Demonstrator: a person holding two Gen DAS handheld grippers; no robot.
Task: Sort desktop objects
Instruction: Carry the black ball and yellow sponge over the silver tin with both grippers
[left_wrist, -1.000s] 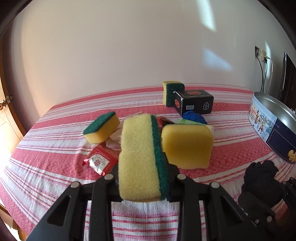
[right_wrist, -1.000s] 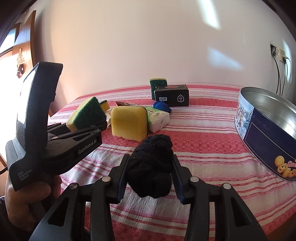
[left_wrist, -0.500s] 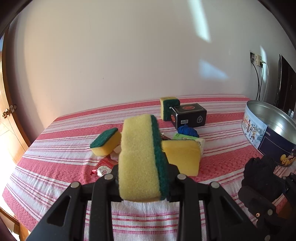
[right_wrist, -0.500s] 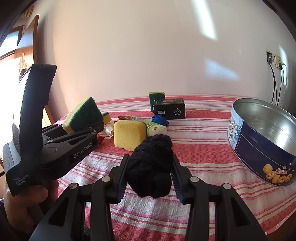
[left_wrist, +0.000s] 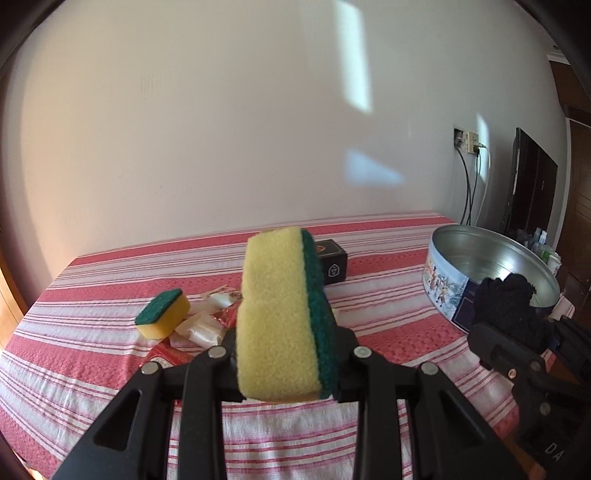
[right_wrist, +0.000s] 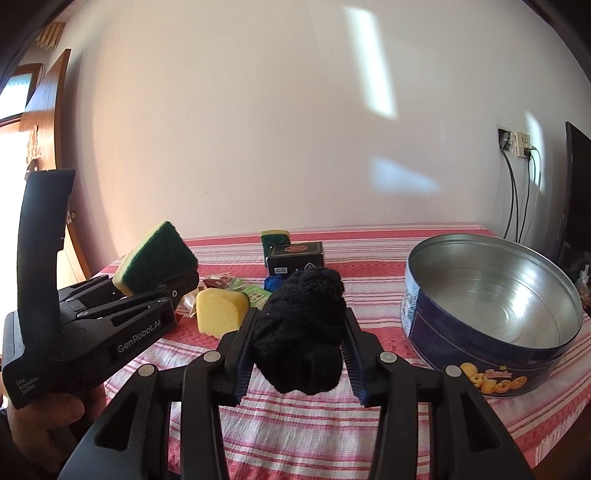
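A yellow-and-green sponge (left_wrist: 282, 317) is clamped upright in the left hand-held gripper (left_wrist: 286, 363), and a black knitted bundle (right_wrist: 301, 328) is clamped in the right hand-held gripper (right_wrist: 299, 360); both are held clear of the striped surface (right_wrist: 295, 424). The open round tin (right_wrist: 491, 314) is seen ahead and to the right of both, nearer the right one, so the bundle is judged better placed for dropping in.

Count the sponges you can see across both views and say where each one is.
4. One green-backed sponge is clamped in the left claw; one lies on the striped cloth at the left; one stands behind the black box; a plain yellow sponge sits mid-table. Others may be hidden.
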